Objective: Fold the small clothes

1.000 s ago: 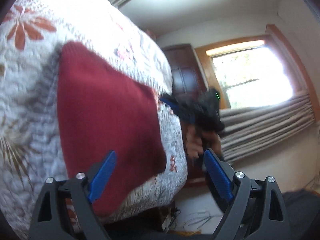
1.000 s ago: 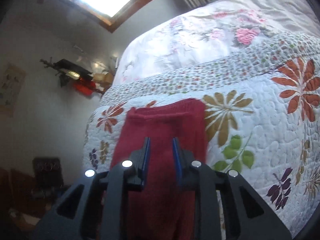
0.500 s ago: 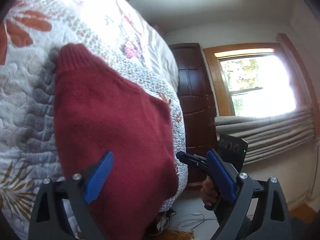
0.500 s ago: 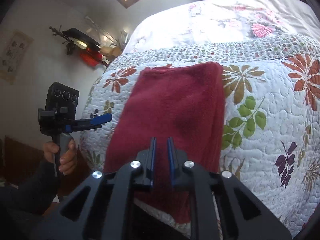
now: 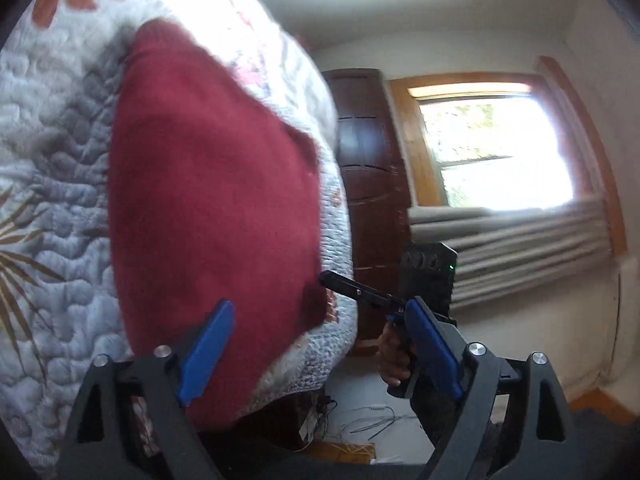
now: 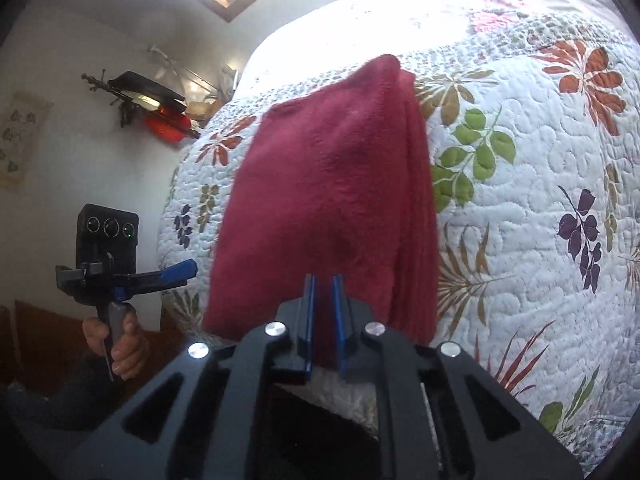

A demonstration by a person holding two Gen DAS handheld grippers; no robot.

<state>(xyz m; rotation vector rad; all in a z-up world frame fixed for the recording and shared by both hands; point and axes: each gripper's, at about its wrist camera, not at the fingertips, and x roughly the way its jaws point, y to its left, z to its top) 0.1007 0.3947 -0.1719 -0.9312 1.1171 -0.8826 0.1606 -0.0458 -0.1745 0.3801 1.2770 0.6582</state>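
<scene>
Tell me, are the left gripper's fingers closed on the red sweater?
No, the left gripper has its blue fingers spread wide apart, with the red sweater lying flat on the quilt beyond them.

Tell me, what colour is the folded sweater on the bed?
The sweater is dark red, clearest in the right wrist view.

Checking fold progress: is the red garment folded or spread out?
Folded. The red garment lies on the quilt as a compact rectangle, with stacked layer edges along its right side.
</scene>
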